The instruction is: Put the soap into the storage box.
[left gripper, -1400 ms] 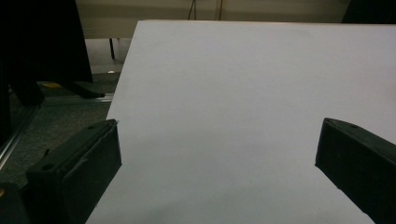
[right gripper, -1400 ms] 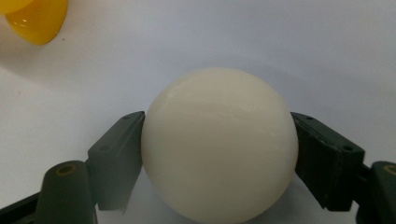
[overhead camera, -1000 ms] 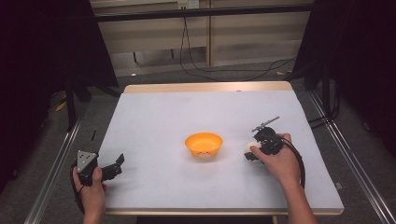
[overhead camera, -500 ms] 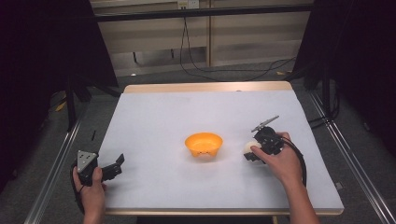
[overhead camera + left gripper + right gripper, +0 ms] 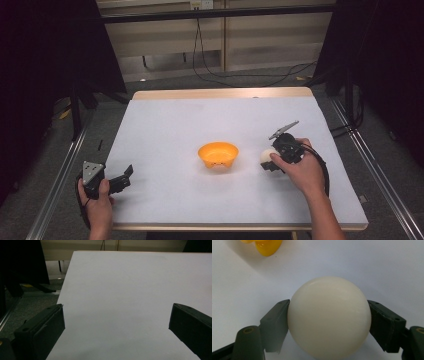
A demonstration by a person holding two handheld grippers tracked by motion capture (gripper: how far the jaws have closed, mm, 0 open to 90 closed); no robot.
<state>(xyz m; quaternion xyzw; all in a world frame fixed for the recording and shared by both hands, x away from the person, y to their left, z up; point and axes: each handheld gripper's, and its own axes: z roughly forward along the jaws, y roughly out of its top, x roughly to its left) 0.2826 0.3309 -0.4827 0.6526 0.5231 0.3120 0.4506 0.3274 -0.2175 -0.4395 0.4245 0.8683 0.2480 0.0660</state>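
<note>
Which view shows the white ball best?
Right gripper view: the white ball sits close up, pressed on both sides by the right gripper's fingers. The high view gives a small pale blob right of the orange bowl. The left gripper view offers bare table.

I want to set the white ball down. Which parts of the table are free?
Nearly everything is bare: the far half behind the orange bowl, and the stretch between bowl and left gripper. Only the gap between bowl and ball, held by the right gripper, is tight.
</note>
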